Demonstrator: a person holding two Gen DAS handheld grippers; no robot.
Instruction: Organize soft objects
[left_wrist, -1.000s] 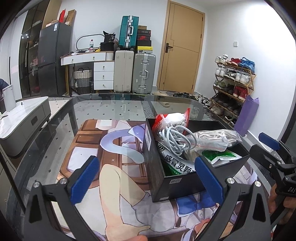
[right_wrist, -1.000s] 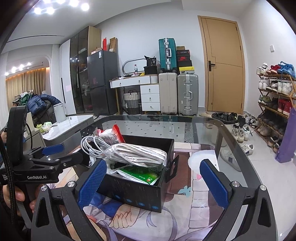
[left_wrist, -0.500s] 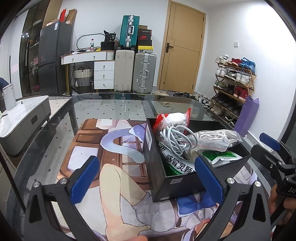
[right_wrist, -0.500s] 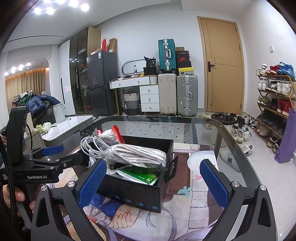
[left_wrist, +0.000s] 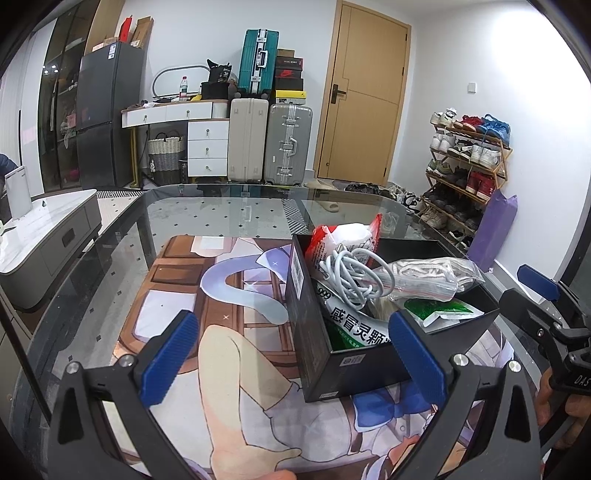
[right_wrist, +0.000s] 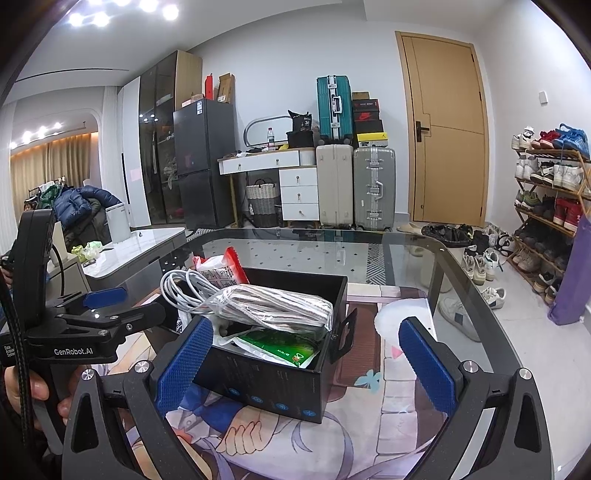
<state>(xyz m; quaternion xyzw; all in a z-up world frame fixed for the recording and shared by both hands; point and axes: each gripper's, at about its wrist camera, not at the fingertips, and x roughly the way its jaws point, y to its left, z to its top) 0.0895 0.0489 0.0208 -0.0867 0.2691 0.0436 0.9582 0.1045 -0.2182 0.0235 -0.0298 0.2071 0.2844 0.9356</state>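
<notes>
Between the wide-open, empty jaws of the left gripper (left_wrist: 291, 349) and right gripper (right_wrist: 304, 354), the black box (right_wrist: 280, 384) on the mat (left_wrist: 177, 291) near the table's (left_wrist: 221, 214) near edge holds cable (left_wrist: 351, 273), bagged masks (right_wrist: 273, 306) and packets (left_wrist: 354, 325); sorting looks nearly finished.

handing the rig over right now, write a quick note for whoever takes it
Left gripper: open, empty, low over the printed mat, beside the black box.
Right gripper: open, empty, at the box's other side.
In the box: white cable, bagged masks, red-and-white packet, green sachets, piled above the rim.
Done: soft items appear gathered in the box.
Left: nothing loose visible on the mat; perhaps settle the pile.
</notes>
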